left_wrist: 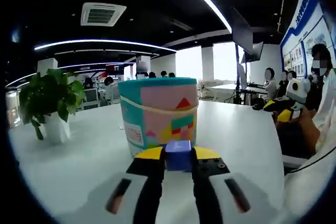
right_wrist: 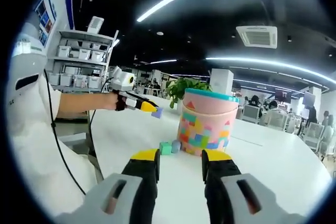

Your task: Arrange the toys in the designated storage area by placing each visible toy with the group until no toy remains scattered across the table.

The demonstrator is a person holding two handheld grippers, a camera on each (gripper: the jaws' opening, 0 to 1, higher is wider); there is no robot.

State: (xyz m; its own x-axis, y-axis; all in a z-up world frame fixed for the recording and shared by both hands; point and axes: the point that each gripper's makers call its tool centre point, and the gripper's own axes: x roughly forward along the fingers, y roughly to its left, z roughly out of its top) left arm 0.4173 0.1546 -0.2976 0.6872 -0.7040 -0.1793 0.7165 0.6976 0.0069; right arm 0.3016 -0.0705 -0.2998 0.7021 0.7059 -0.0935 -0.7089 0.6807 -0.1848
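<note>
White table (left_wrist: 79,156) | left hand-held gripper (left_wrist: 178,157) clamps blue block (left_wrist: 178,154) | right hand-held gripper (right_wrist: 180,162) spread, empty

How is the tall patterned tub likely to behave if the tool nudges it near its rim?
The tub stands upright, taller than wide, so a high push would probably tip it rather than slide it. Its round wall suggests it would roll once down. It looks like printed card, likely light, though its contents are hidden. The left tool is shut on a blue block nearby.
</note>
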